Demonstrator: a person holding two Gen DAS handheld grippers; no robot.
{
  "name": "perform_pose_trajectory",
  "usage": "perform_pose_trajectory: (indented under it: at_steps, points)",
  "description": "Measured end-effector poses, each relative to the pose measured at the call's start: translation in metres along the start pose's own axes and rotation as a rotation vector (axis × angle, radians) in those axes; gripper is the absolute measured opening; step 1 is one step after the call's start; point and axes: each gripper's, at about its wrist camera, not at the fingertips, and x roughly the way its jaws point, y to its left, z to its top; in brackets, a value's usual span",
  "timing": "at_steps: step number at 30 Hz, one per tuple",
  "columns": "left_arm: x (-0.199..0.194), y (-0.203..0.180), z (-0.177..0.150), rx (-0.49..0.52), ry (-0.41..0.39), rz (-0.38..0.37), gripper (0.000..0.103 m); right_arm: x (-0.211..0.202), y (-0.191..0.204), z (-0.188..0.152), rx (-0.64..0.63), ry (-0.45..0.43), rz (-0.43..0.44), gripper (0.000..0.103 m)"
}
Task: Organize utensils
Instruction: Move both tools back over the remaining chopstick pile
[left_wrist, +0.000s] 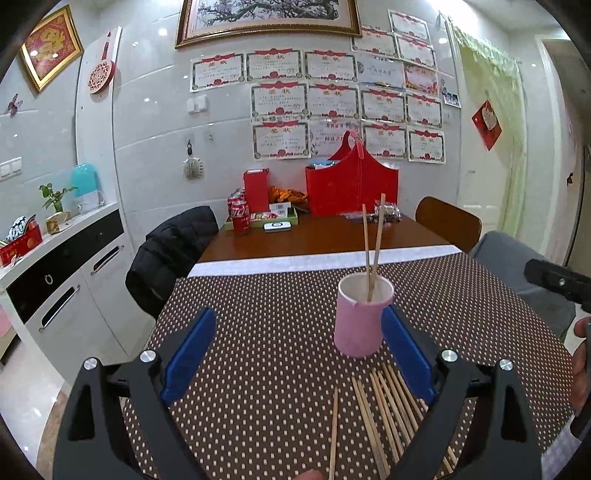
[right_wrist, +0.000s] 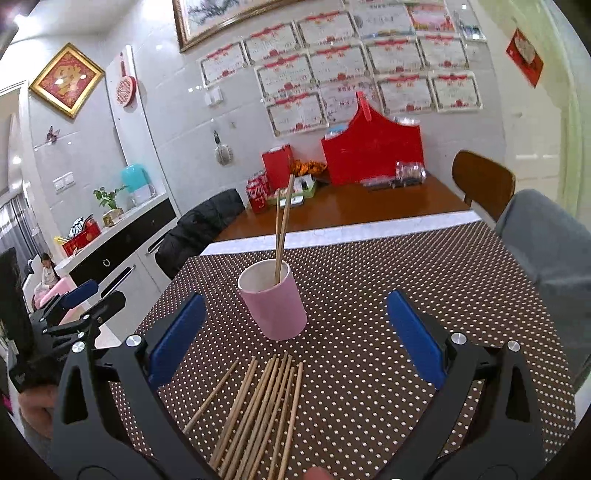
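On the dotted tablecloth (right_wrist: 369, 295), pink cup (right_wrist: 275, 306) holds two chopsticks (right_wrist: 281, 236).

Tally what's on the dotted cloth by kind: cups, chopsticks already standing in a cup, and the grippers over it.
Cup: 1, the pink cup
Chopsticks standing in it: 2
Grippers: 2, the left gripper and the right gripper, both with fingers apart
Total: 5
The loose chopsticks lying in front of the cup overlap too much to count.
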Motion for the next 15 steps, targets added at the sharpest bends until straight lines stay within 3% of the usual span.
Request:
perform_pose_trajectory:
  at_steps: [4,8,15]
  points:
    - [-0.007,-0.001,-0.007,0.000,0.020,0.001,0.089,-0.015,0.000,-0.010,-0.009,-0.034,-0.034,0.097]
    - [-0.007,-0.001,-0.020,0.001,0.059,0.011,0.089,-0.001,-0.003,-0.029,-0.025,0.111,-0.065,0.097]
    - [0.011,0.002,-0.054,0.001,0.176,-0.003,0.089,0.021,-0.006,-0.065,-0.044,0.276,-0.082,0.097]
